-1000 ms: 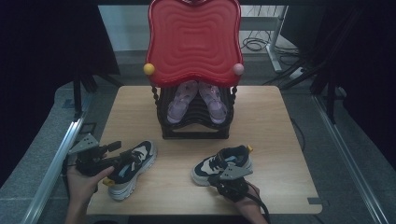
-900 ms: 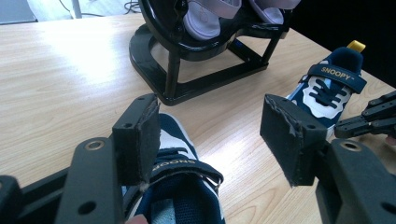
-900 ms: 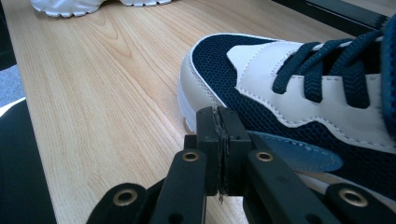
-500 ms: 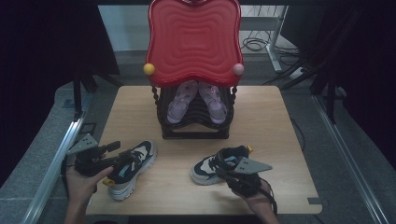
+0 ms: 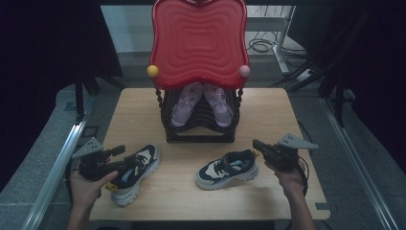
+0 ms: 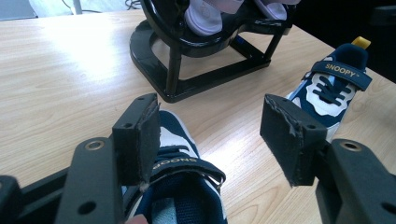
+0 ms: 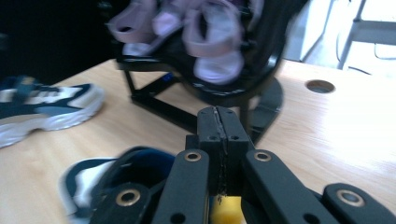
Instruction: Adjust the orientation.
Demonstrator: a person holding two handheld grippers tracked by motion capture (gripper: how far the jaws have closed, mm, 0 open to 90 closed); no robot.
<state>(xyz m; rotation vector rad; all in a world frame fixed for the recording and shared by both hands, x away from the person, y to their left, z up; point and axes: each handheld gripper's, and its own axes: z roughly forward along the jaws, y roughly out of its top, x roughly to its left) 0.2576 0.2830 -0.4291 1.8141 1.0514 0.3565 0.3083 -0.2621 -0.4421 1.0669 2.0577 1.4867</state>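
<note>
R gripper (image 7: 218, 140) pinching sneaker (image 5: 228, 169) heel tab

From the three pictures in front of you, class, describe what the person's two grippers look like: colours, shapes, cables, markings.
Both are black, hand-held tools. The left gripper and right gripper each carry a grey three-cornered plate on top. Their jaw arms are flat black bars with brass-ringed holes, ending in black blocks faced with frayed dark pads. A dark cable trails by the right wrist. Forearms are bare; no markings are legible.

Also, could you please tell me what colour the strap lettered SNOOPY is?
The strap is navy with yellow lettering, clearest in the left gripper view.
</note>
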